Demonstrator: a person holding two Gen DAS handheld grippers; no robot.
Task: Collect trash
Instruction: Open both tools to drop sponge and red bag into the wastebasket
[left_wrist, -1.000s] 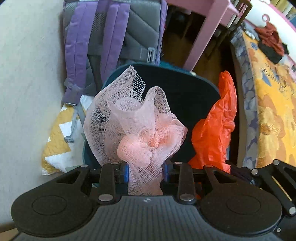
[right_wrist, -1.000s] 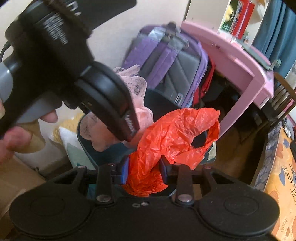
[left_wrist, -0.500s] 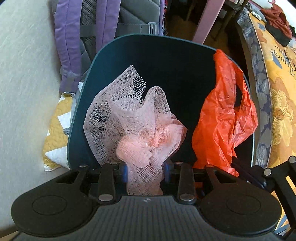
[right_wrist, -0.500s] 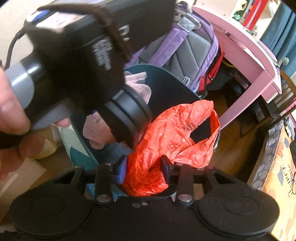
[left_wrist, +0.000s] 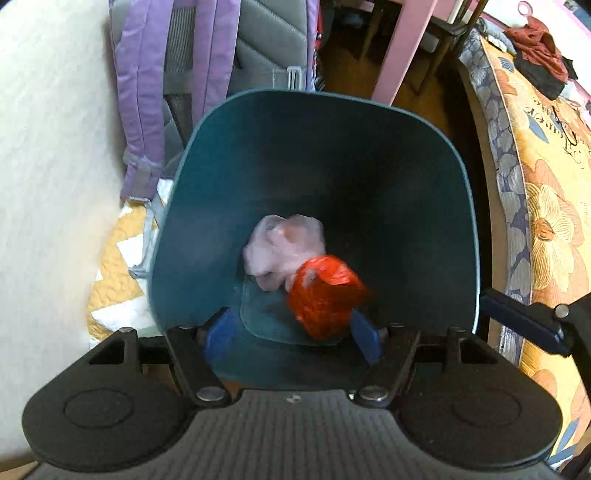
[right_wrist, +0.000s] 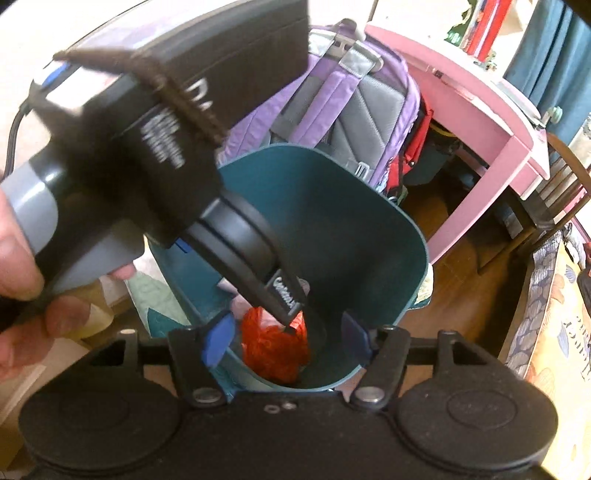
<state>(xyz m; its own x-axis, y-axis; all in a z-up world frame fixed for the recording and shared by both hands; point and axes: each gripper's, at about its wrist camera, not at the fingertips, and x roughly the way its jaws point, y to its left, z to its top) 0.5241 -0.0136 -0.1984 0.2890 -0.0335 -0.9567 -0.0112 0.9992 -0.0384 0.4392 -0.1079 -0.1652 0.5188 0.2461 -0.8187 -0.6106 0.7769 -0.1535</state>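
Observation:
A dark teal trash bin (left_wrist: 369, 155) stands below both grippers; it also shows in the right wrist view (right_wrist: 362, 229). Inside it lie a pink mesh puff (left_wrist: 280, 243) and a crumpled orange plastic bag (left_wrist: 325, 295), blurred. The bag also shows in the right wrist view (right_wrist: 273, 347). My left gripper (left_wrist: 291, 338) is open and empty above the bin's near rim. My right gripper (right_wrist: 286, 338) is open and empty above the bin. The left gripper's body (right_wrist: 166, 129) fills the left of the right wrist view.
A purple and grey backpack (left_wrist: 207, 66) leans behind the bin. A pink table (right_wrist: 480, 122) stands to the right of it. A yellow floral bed cover (left_wrist: 546, 206) lies at the right. A yellow and white quilted cloth (left_wrist: 118, 280) lies left of the bin.
Both grippers opened. The pink mesh puff and the orange bag left the jaws and dropped into the bin.

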